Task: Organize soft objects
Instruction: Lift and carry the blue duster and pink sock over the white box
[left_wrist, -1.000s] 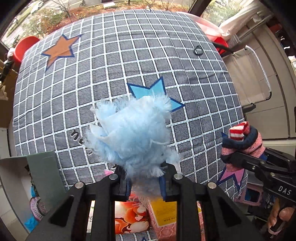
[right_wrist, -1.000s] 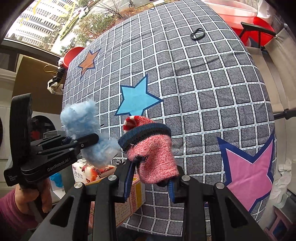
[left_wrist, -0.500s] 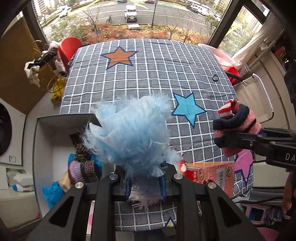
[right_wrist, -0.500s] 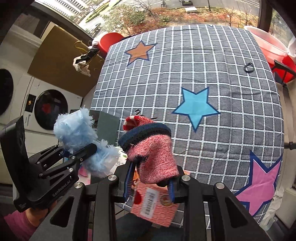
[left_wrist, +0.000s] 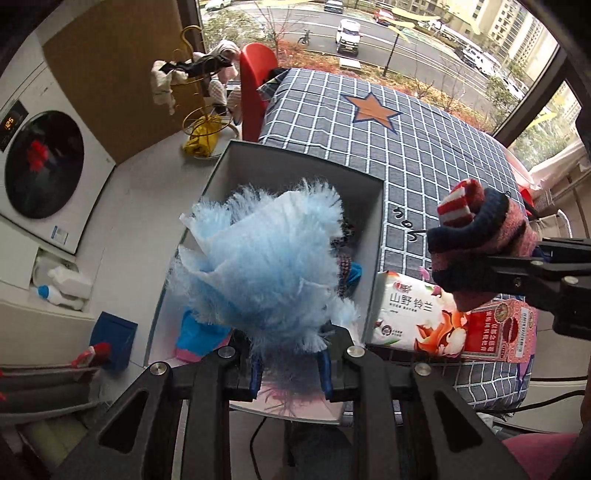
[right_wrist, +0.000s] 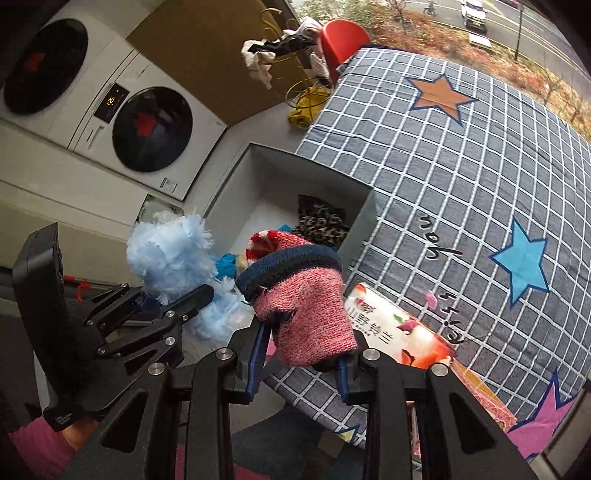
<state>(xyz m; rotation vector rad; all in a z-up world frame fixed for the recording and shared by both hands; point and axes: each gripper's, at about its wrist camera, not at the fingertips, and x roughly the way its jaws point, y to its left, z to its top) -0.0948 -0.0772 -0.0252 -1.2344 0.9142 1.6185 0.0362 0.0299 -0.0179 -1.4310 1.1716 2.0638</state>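
My left gripper (left_wrist: 290, 373) is shut on a fluffy light-blue cloth (left_wrist: 266, 266), held above a grey open box (left_wrist: 306, 166) beside the table. My right gripper (right_wrist: 301, 365) is shut on a pink knitted sock (right_wrist: 308, 314) with a navy cuff and a red-and-white striped toe. In the right wrist view the blue cloth (right_wrist: 173, 258) and the left gripper (right_wrist: 177, 299) are at the left, over the box (right_wrist: 354, 225). Several soft items lie in the box, among them a leopard-print piece (right_wrist: 321, 221). The sock (left_wrist: 480, 236) shows at the right of the left wrist view.
A checked grey cloth with stars (right_wrist: 461, 177) covers the table. Two snack packets (left_wrist: 417, 314) lie at its near edge beside the box. Washing machines (right_wrist: 151, 129) stand at the left, a gold rack with rags (left_wrist: 199, 92) and a red chair (left_wrist: 255, 85) behind.
Both grippers have swung left from over the table to the box, each keeping its hold. The box and the washing machines have come into view.
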